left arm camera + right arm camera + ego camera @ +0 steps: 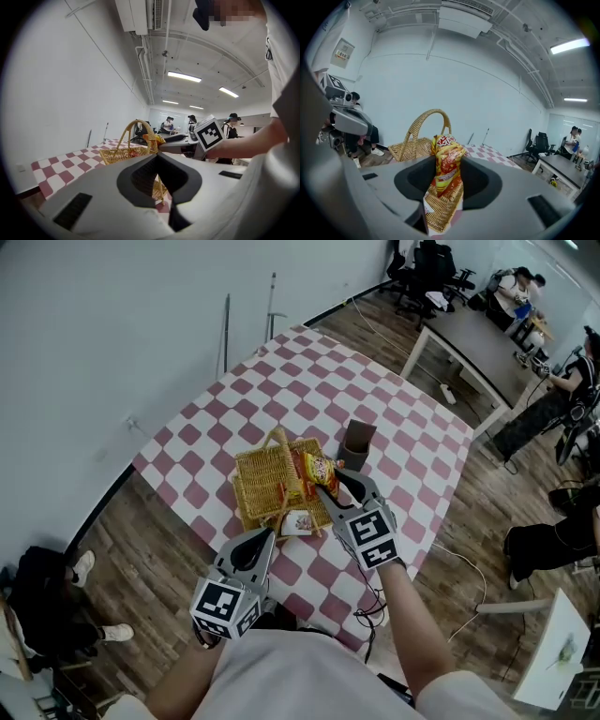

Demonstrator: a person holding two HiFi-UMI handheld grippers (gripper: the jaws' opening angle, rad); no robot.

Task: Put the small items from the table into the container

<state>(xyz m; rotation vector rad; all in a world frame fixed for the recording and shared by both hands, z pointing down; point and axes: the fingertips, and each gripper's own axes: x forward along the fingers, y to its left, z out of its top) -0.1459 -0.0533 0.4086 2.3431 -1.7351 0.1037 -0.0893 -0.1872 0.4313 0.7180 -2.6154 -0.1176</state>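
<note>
Table (309, 381): pink-and-white check cloth, carrying every item below.
Basket (258, 488): woven wicker with an arched handle, near the table's middle.
Snack packet (317, 467): orange and yellow, clamped in the right tongs (323, 484), over the basket's 3 o'clock rim and clear of the table.
Right tongs: reach in from 5 o'clock; jaws part-way apart, pads pressed on the packet.
Left tongs (262, 538): at the basket's 6 o'clock, jaws brought together, nothing between them.
Brown cup (357, 444): upright at the basket's 2 o'clock, just beyond the packet and apart from the basket.
Small pale packet (298, 521): at the basket's 5 o'clock corner, between the two tongs; on the rim or on the cloth, cannot tell.
Surroundings: office chairs (427, 268) at 1 o'clock; a white desk (469, 343) and seated people (562, 531) at 3 o'clock.
Right gripper view only: packet (443, 143) stands upright between the jaws, hiding part of the basket (412, 147) behind.
Left gripper view only: closed tips (157, 155), with the basket handle (123, 136) beyond.
</note>
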